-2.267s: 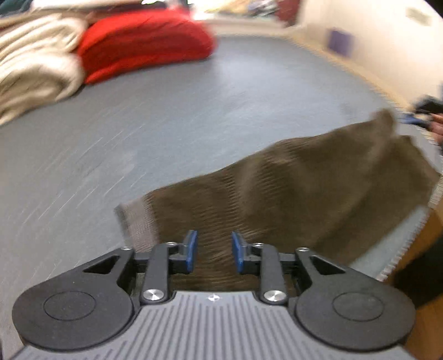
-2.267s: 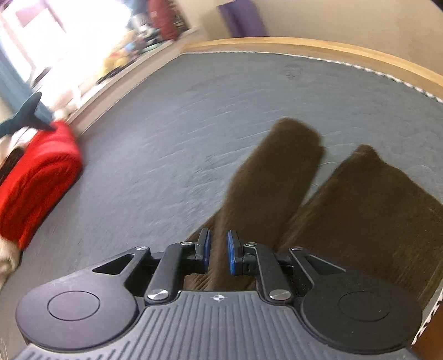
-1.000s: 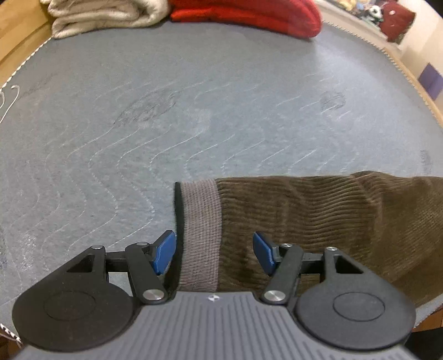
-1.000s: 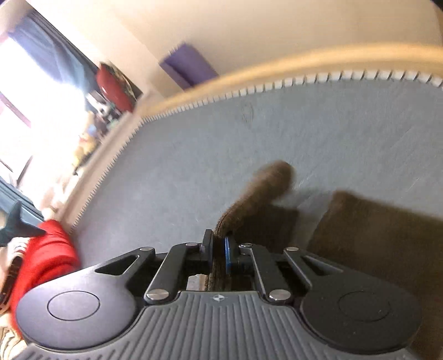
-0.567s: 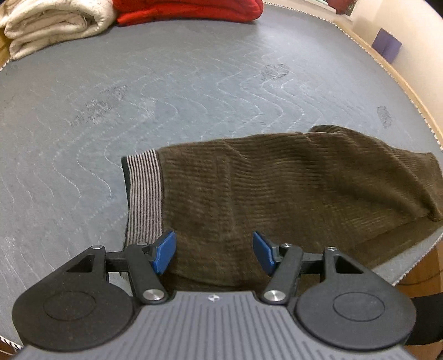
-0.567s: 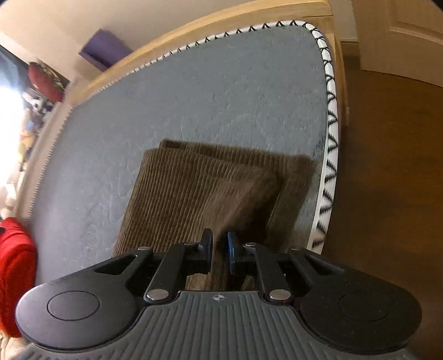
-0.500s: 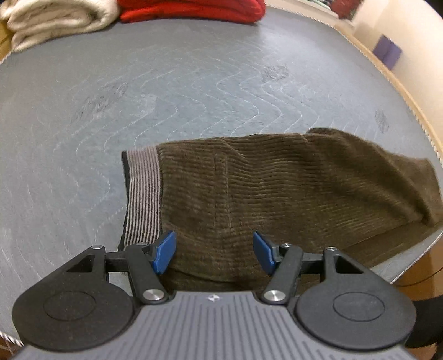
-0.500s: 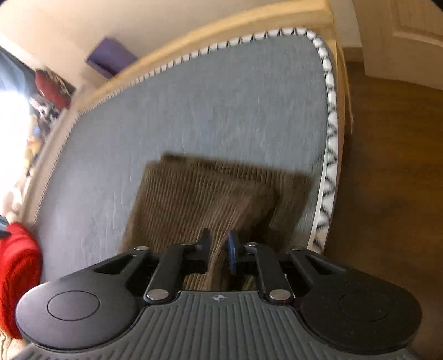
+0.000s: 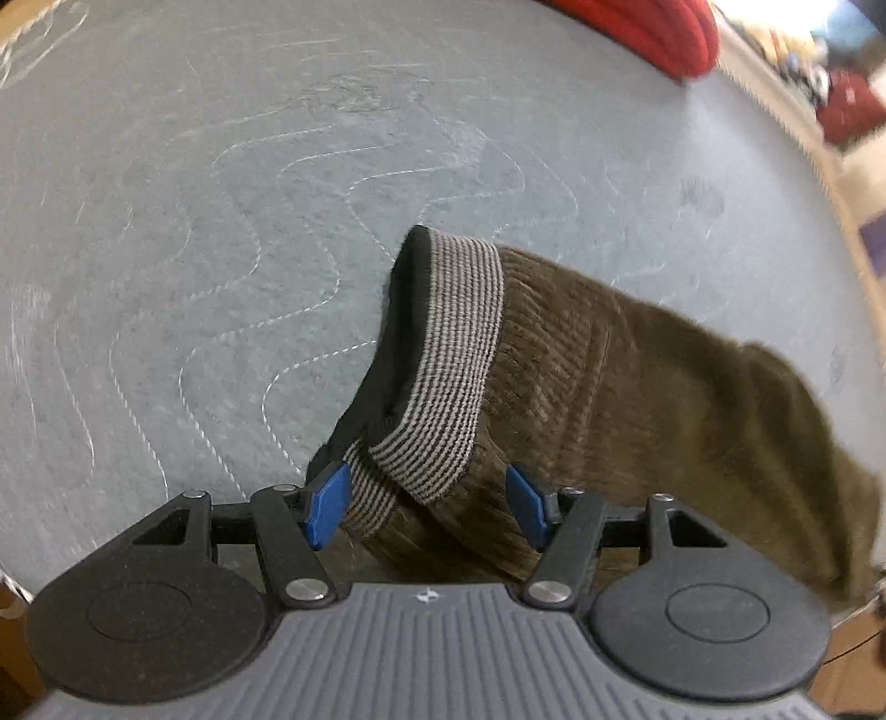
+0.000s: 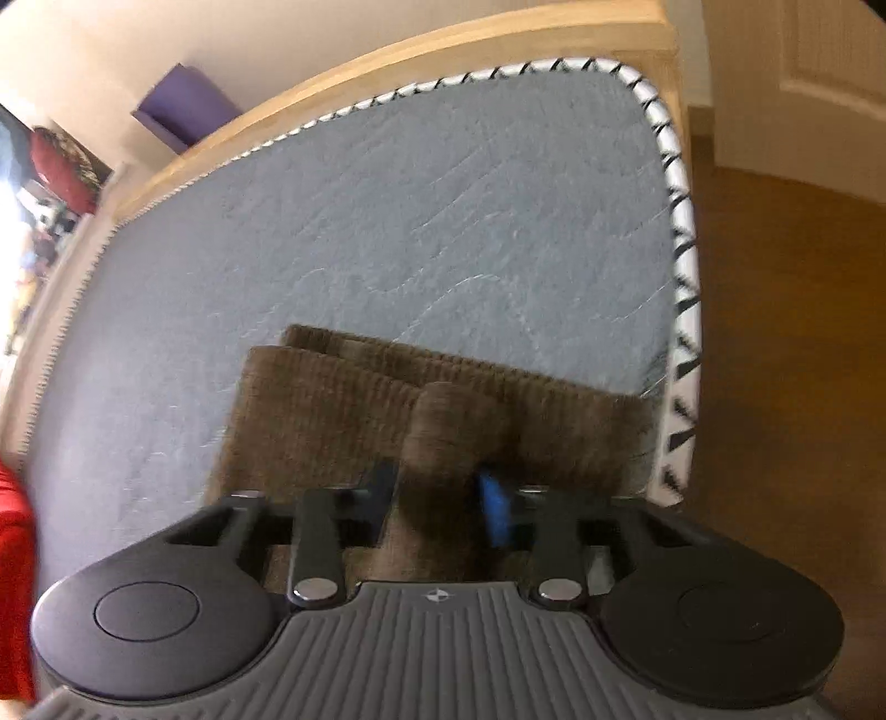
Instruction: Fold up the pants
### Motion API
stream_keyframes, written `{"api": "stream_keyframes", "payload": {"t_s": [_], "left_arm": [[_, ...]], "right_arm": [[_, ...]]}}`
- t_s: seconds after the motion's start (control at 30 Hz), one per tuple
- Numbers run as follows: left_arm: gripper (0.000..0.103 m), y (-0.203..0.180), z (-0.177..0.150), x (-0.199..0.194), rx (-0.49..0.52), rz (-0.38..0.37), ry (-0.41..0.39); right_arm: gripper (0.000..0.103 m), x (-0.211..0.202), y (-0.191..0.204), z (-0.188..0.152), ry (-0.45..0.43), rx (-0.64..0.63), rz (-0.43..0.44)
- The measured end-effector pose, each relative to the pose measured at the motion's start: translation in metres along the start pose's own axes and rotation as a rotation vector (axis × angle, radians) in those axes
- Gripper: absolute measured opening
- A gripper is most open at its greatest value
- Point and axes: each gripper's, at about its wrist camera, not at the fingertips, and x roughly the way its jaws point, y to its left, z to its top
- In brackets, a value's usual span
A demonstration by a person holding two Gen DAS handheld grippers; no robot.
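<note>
Brown corduroy pants [image 9: 637,387] with a grey striped waistband [image 9: 454,354] lie on the grey quilted mattress [image 9: 221,221]. My left gripper [image 9: 426,504] is open, its blue pads on either side of the waistband corner, which is bunched and raised between them. In the right wrist view the pant legs [image 10: 343,404] lie doubled near the mattress corner. My right gripper [image 10: 437,504] is open, and a fold of brown cloth [image 10: 448,426] stands between its fingers.
A red folded blanket [image 9: 642,27] lies at the far end of the mattress. The stitched mattress edge [image 10: 681,277] and wooden bed frame [image 10: 387,61] border a wooden floor [image 10: 786,332] at right. A purple box [image 10: 183,105] stands by the wall.
My right gripper has opened from shut. My left gripper has moved in on the waistband, which now bunches up between its pads instead of lying flat.
</note>
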Motion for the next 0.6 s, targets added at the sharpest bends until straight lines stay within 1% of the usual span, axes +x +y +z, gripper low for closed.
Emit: {"api": "stream_keyframes", "payload": {"t_s": [0.03, 0.07, 0.1, 0.13, 0.17, 0.2, 0.23, 0.27, 0.3, 0.33, 0.37, 0.4, 0.47, 0.5, 0.53, 0.57, 0.6], "left_arm": [[0.067, -0.005, 0.0, 0.001, 0.025, 0.004, -0.005], [0.067, -0.007, 0.001, 0.002, 0.036, -0.001, -0.006], [0.067, -0.01, 0.002, 0.005, 0.041, 0.002, -0.004], [0.066, -0.012, 0.003, 0.007, 0.049, 0.019, -0.001], [0.057, -0.013, 0.003, 0.01, 0.059, 0.038, 0.006], [0.047, -0.015, 0.003, 0.014, 0.074, 0.065, 0.014], [0.044, -0.016, 0.002, 0.018, 0.091, 0.085, 0.022], [0.037, -0.018, 0.001, 0.019, 0.102, 0.09, 0.018], [0.03, -0.019, 0.001, 0.017, 0.119, 0.099, 0.0], [0.028, -0.022, 0.001, 0.01, 0.141, 0.108, -0.033], [0.025, -0.027, 0.001, -0.002, 0.158, 0.112, -0.096], [0.023, -0.03, 0.001, -0.017, 0.164, 0.099, -0.171], [0.022, -0.03, 0.002, -0.051, 0.138, 0.031, -0.319], [0.022, -0.028, 0.001, -0.061, 0.132, 0.024, -0.351], [0.022, -0.026, 0.0, -0.065, 0.128, 0.028, -0.356], [0.022, -0.022, -0.001, -0.065, 0.12, 0.036, -0.337], [0.022, -0.016, -0.002, -0.061, 0.1, 0.043, -0.302]], "right_arm": [[0.026, 0.002, -0.001, 0.0, -0.003, 0.0, -0.014], [0.022, 0.001, -0.002, 0.0, -0.005, -0.001, -0.019], [0.021, 0.0, -0.002, -0.001, -0.008, -0.009, -0.018], [0.017, -0.001, -0.002, -0.001, -0.012, -0.024, -0.021], [0.014, -0.002, -0.002, -0.002, -0.013, -0.035, -0.025], [0.014, -0.004, -0.002, -0.001, -0.012, -0.034, -0.021], [0.013, -0.006, -0.003, -0.001, -0.015, -0.028, -0.01], [0.013, -0.008, -0.002, 0.0, -0.023, -0.034, 0.0], [0.013, -0.011, 0.001, 0.001, -0.036, -0.047, 0.007], [0.013, -0.015, 0.003, 0.003, -0.053, -0.05, 0.022], [0.012, -0.021, 0.004, 0.006, -0.079, -0.042, 0.055], [0.012, -0.029, 0.007, 0.009, -0.114, -0.038, 0.097], [0.011, -0.05, 0.017, 0.015, -0.2, -0.072, 0.194], [0.011, -0.061, 0.022, 0.017, -0.248, -0.105, 0.23], [0.011, -0.071, 0.027, 0.016, -0.29, -0.136, 0.243], [0.011, -0.076, 0.029, 0.016, -0.321, -0.16, 0.223], [0.01, -0.077, 0.028, 0.015, -0.326, -0.161, 0.172]]}}
